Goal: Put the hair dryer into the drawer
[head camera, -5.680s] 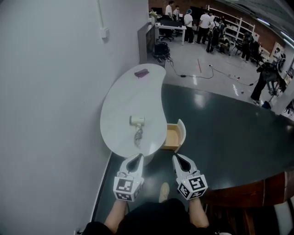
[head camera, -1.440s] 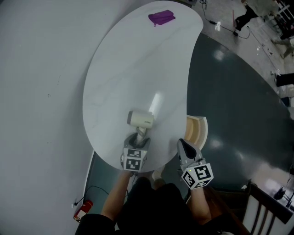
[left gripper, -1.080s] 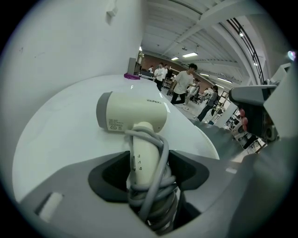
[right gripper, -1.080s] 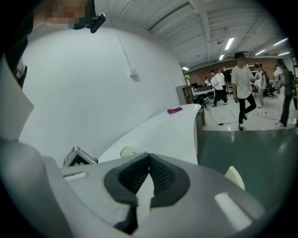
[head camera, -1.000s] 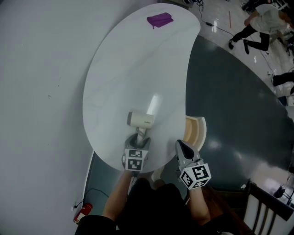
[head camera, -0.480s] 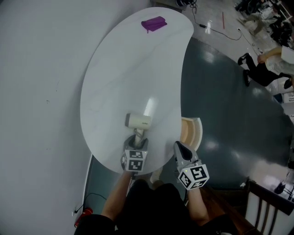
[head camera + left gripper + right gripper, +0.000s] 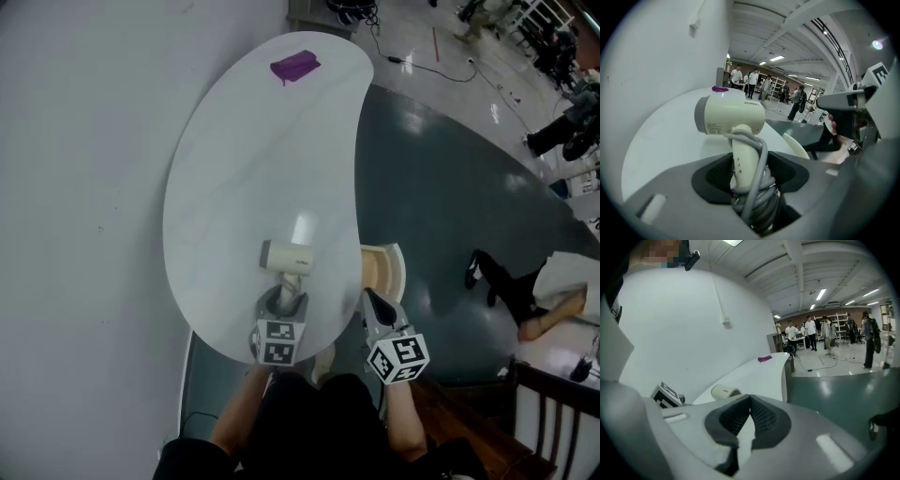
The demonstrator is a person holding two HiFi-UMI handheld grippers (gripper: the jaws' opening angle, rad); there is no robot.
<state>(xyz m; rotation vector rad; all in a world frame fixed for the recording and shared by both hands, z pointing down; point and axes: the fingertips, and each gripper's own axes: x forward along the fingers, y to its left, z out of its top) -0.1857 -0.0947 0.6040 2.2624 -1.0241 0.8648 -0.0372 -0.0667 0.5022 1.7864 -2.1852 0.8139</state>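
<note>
The left gripper (image 7: pixel 283 302) has just been closing, and its jaws now clamp the cord-wrapped handle of the hair dryer (image 7: pixel 287 255) at the white table (image 7: pixel 246 141). The drawer (image 7: pixel 383 272) stands open at 3 o'clock from the dryer. The right gripper (image 7: pixel 373 302) has its jaws together and is empty.

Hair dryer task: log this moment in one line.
left gripper: jaws just closed on hair dryer handle | right gripper: shut, empty | drawer: open, dryer not inside

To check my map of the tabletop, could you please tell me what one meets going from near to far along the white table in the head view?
left gripper, closed on the handle → hair dryer → purple object at the far end
</note>
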